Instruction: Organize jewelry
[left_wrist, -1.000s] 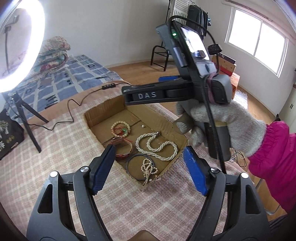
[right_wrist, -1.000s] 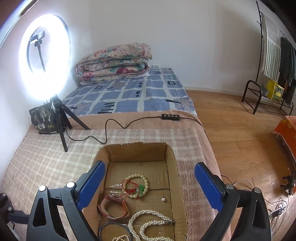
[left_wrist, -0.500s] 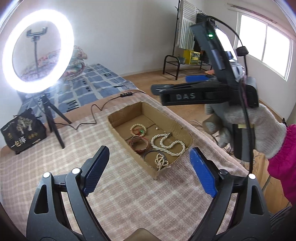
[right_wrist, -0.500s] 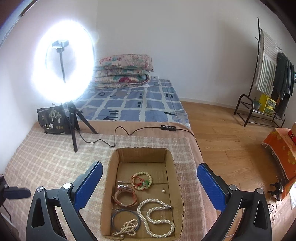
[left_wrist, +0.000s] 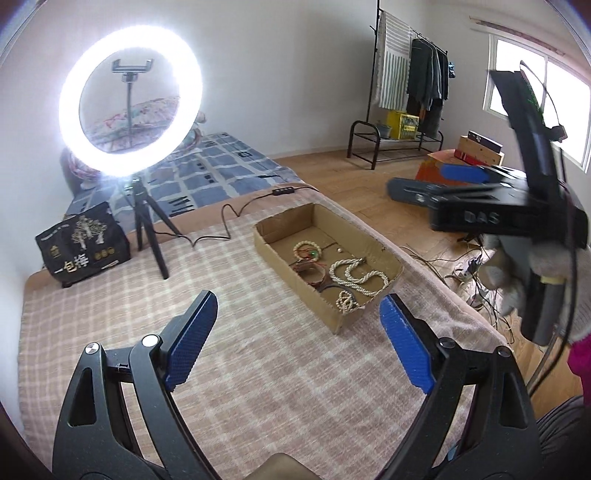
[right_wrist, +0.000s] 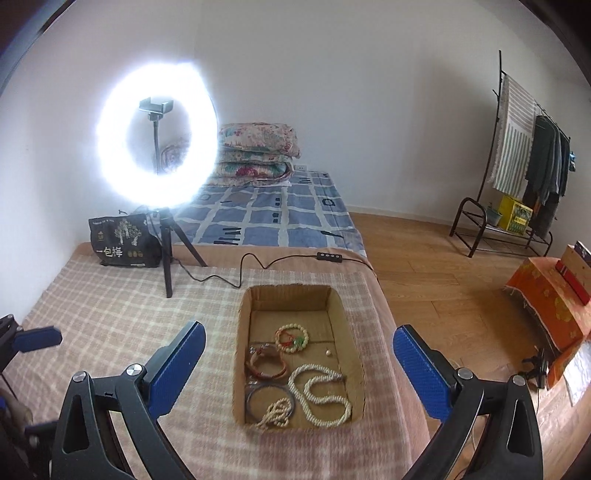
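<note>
A shallow cardboard box (right_wrist: 242, 325) (left_wrist: 271, 245) lies on the checked blanket. It holds a long pearl necklace (right_wrist: 321, 391) (left_wrist: 356, 275), a small knotted pearl strand (right_wrist: 275, 413), a dark bangle (right_wrist: 255, 397), a red-brown bracelet (right_wrist: 266, 363), a bead bracelet with red cord (right_wrist: 291, 338) (left_wrist: 306, 251) and a single loose pearl (right_wrist: 327, 353). My left gripper (left_wrist: 295, 332) is open and empty, held above the blanket short of the box. My right gripper (right_wrist: 299, 367) is open and empty above the box; it also shows in the left wrist view (left_wrist: 461, 173), held by a gloved hand.
A lit ring light on a tripod (right_wrist: 157, 136) (left_wrist: 131, 99) stands at the blanket's far edge, its cable (right_wrist: 240, 269) running past the box. A black printed bag (right_wrist: 123, 240) sits beside it. Wood floor (right_wrist: 424, 266) drops off right of the bed.
Both grippers have pulled back and up from the box, which now looks smaller and farther. The right gripper has moved off to the right in the left wrist view. Both stay open.
</note>
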